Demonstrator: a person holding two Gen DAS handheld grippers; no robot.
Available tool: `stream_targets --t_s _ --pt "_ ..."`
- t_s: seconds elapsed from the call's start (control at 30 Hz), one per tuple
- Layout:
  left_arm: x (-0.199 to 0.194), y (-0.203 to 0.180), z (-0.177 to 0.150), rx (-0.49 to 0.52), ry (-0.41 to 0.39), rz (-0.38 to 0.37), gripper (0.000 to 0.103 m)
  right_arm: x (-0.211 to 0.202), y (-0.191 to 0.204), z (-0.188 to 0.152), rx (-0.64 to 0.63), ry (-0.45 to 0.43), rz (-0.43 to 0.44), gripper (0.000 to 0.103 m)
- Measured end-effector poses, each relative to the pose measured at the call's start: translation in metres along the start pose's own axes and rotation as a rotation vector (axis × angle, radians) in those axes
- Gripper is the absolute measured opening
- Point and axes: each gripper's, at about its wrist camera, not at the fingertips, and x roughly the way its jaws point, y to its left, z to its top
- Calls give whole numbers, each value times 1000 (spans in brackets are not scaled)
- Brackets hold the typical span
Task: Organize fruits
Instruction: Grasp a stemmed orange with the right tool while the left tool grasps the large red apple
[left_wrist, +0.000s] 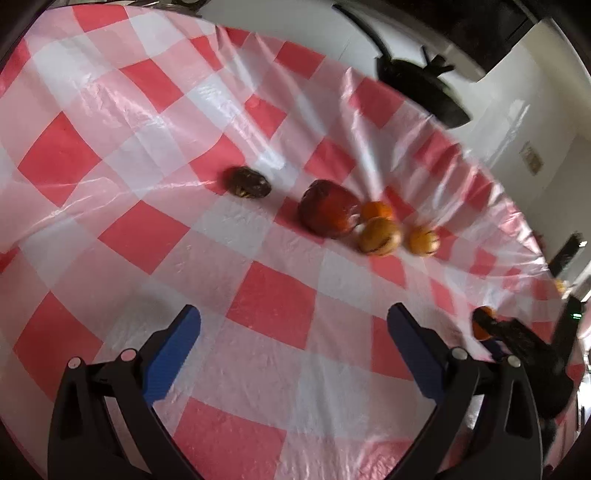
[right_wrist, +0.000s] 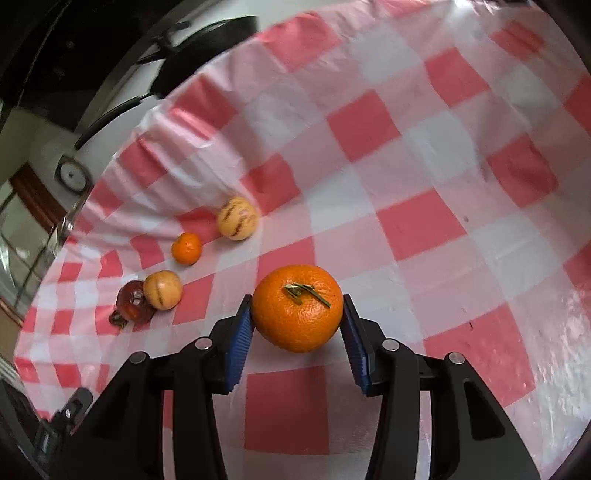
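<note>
here, round pebbled orange (right_wrist: 297, 308) clamped.

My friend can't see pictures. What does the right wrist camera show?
A gripper with blue pads squeezes a big orange, its green stem on top, over a red-and-white checked tablecloth. Farther off to the left lie two pale striped fruits, a small orange and a dark red fruit.

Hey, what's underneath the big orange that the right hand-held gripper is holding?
Under the big orange, held by the right hand-held gripper, only the red-and-white checked tablecloth shows. The patch directly beneath is hidden by the fruit, so I cannot tell whether it touches the cloth.
</note>
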Motion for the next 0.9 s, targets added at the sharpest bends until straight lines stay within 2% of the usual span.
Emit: stream_targets --t_s 0.07,0.13,0.17,0.3,0.37,0.47,0.53,0.6,0.67,0.7,0.83,0.9 --pt "16 -7 9 24 47 35 101 -5 -7 -2 11 1 0 46" --pt "36 -24 21 88 74 99 101 -4 -7 -2 9 0 6 46" --pt "45 -30 25 119 89 106 101 -3 -7 -2 9 2 6 46" --pt "85 -58 47 207 110 175 99 -5 -6 -3 13 -2 7 46" --pt "101 -64 56 231 120 233 93 -5 -7 -3 14 -3 6 46" --pt "121 -68 69 250 134 269 84 -5 -5 -3 13 -2 10 46" --pt "127 -72 74 286 130 251 64 -6 -7 -4 15 0 11 46" --pt "124 -74 73 310 122 225 58 -7 -7 -4 17 -1 13 46" --pt "107 -71 66 283 88 161 57 -8 -8 -5 23 -6 17 46" --pt "97 -70 62 277 69 156 57 -9 -8 -5 25 -8 19 46" --pt "46 -59 29 230 39 108 57 -9 -7 -6 26 -11 20 46" --pt "22 -54 6 201 22 107 57 -10 -8 -6 26 -12 21 46"
